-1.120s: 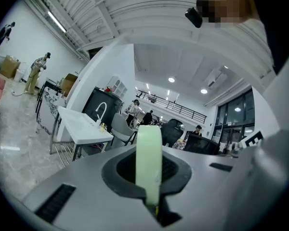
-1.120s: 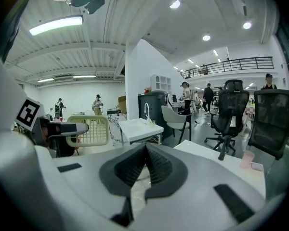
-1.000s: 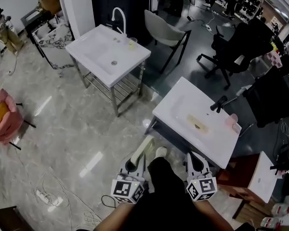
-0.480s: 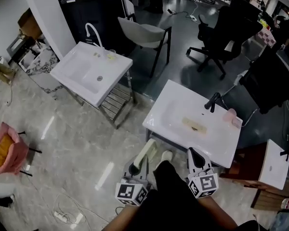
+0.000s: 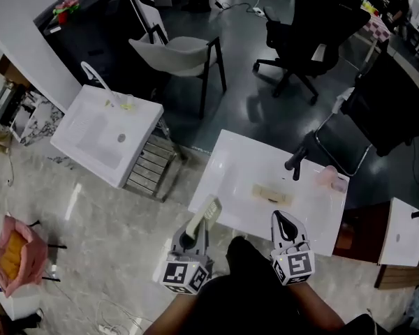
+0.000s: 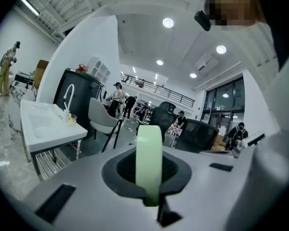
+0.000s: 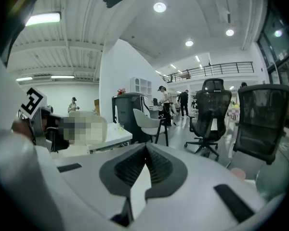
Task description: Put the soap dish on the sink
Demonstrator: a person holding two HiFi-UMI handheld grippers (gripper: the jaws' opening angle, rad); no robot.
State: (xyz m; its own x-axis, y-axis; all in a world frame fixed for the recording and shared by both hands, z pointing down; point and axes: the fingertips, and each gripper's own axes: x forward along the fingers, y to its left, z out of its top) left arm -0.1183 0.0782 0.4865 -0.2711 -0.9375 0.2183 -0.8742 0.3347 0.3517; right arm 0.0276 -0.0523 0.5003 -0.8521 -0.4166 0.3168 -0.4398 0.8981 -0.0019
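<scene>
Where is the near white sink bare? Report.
White sink: the back ledge left of the black faucet and the left rim are bare. Crowded: right corner, a pink object beside the faucet; a tan item in the basin.

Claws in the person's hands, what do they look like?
The left claw and right claw are pale grey plastic with dark, ribbed pads that taper to a point. Each carries a white cube printed with black square patterns. The person wears dark clothes.
</scene>
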